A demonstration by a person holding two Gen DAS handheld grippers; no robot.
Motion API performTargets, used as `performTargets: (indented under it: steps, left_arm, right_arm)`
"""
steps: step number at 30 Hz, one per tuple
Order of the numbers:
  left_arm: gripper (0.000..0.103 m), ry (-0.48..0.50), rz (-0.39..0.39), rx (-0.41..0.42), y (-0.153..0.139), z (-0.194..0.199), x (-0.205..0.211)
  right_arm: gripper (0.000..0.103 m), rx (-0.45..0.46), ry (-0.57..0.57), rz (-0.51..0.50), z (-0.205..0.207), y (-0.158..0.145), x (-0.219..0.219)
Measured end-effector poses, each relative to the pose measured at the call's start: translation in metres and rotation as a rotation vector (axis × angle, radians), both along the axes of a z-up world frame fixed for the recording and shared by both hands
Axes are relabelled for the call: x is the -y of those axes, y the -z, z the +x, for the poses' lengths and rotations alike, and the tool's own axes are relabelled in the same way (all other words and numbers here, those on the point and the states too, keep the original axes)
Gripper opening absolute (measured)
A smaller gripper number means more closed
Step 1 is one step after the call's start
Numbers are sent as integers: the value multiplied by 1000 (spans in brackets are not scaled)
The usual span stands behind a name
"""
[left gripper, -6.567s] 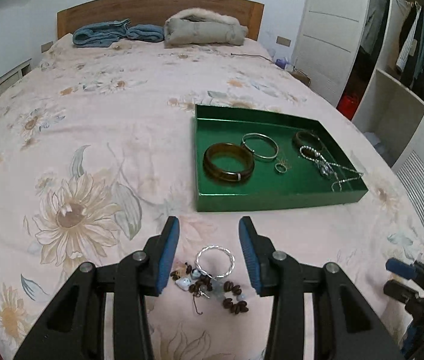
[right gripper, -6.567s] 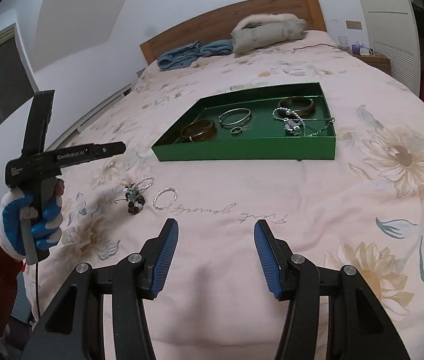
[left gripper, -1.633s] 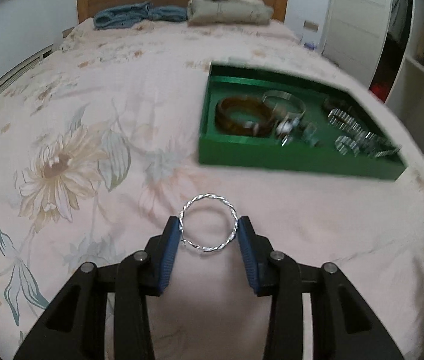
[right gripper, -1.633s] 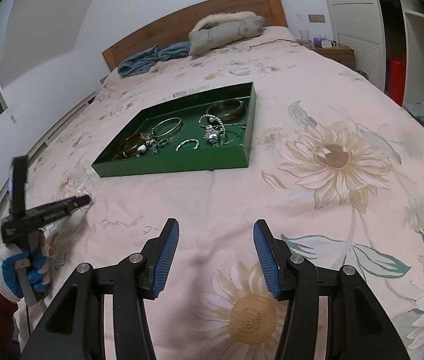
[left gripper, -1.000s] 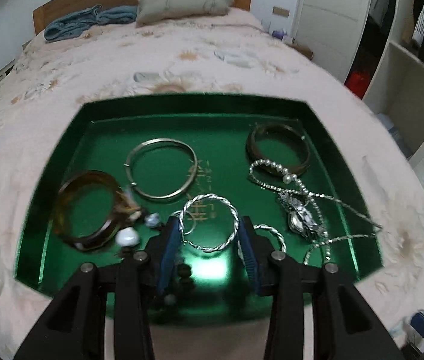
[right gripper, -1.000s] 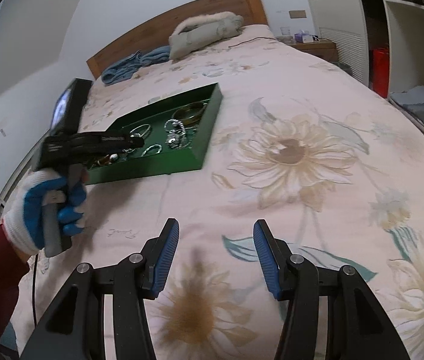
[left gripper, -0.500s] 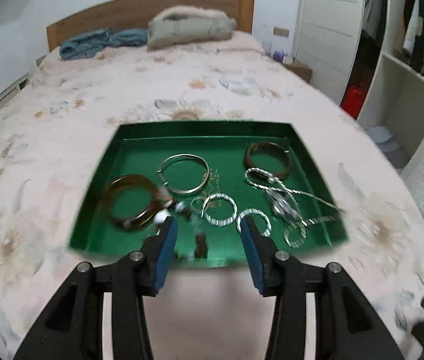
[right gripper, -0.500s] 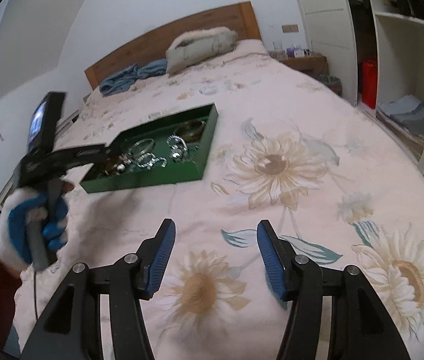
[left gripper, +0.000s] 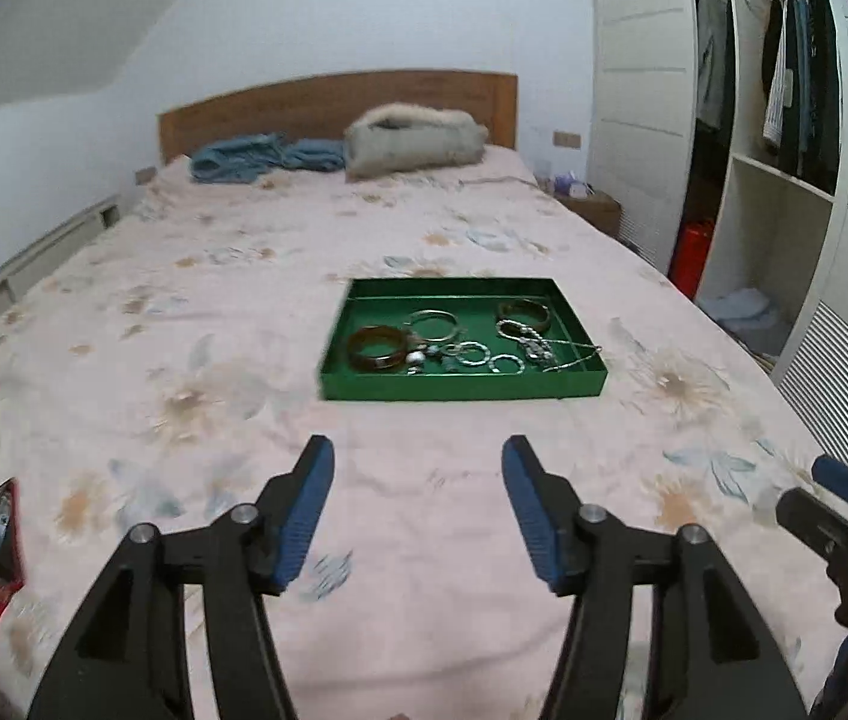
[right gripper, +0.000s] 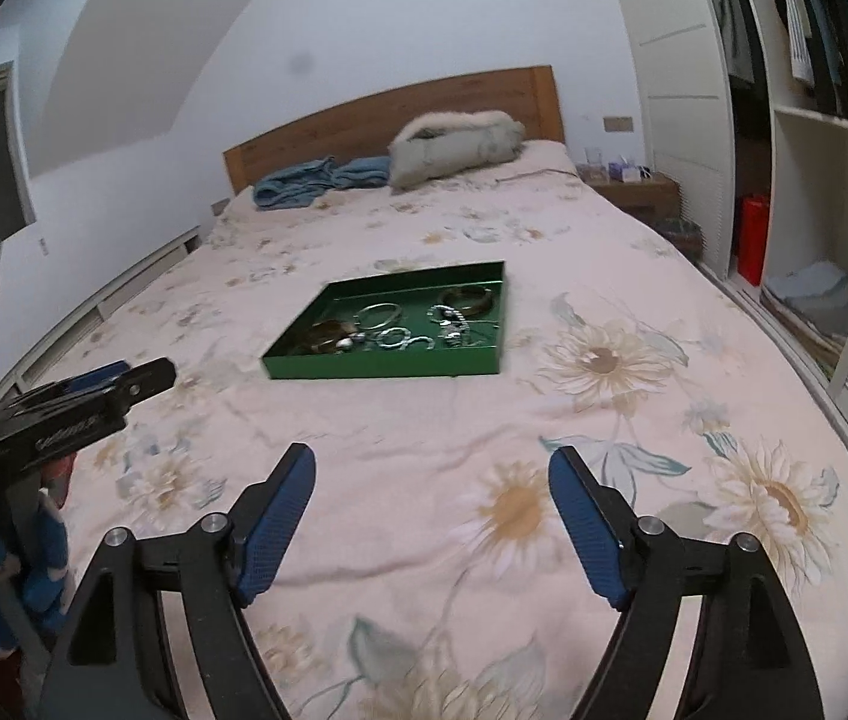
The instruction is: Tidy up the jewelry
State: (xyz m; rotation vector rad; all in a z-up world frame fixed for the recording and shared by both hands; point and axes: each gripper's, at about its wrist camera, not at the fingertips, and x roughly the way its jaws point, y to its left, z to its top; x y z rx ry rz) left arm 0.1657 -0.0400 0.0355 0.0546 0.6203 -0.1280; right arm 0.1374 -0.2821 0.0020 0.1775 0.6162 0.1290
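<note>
1. Risk: the shallow green rectangular tray (left gripper: 463,387) sits loose on the soft floral pink bedspread (left gripper: 183,324). A knee or hand pressing the mattress near it could tilt it and slide the pieces together.
2. Risk: the silver chain necklace (left gripper: 550,349) lies beside the twisted silver rings (left gripper: 472,354) and the brown amber-like bangle (left gripper: 377,348). These look crowded at the tray's near side. Any further drop there could snag the chain.
3. Risk: a red-edged flat object (left gripper: 2,531) lies at the left edge of the bedspread; identity unclear, possibly overlooked.
4. Left gripper (left gripper: 417,498): jaws opening, wide apart, nothing between the blue pads, touching nothing, well short of the tray.
5. Right gripper (right gripper: 431,516): jaws likewise opening, empty, above bare bedspread.
6. All jewelry visible is inside the tray, mid-bed. Judgement: sorting appears finished.
</note>
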Motion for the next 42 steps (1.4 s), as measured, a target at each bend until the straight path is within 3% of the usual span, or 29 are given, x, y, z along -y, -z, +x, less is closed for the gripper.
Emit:
performTargets:
  steps: [8, 16, 28, 42]
  left_arm:
    - [58, -87, 54, 88, -16, -78, -24]
    - [58, -121, 40, 125, -23, -122, -36]
    - [59, -144, 43, 168, -27, -158, -42]
    - [63, -170, 52, 154, -9, -167, -48]
  right_arm:
    - [102, 76, -25, -56, -48, -20, -23]
    - [103, 131, -26, -82, -81, -33, -28]
    - [103, 152, 10, -91, -112, -30, -22]
    - [103, 110, 56, -128, -115, -6, -25]
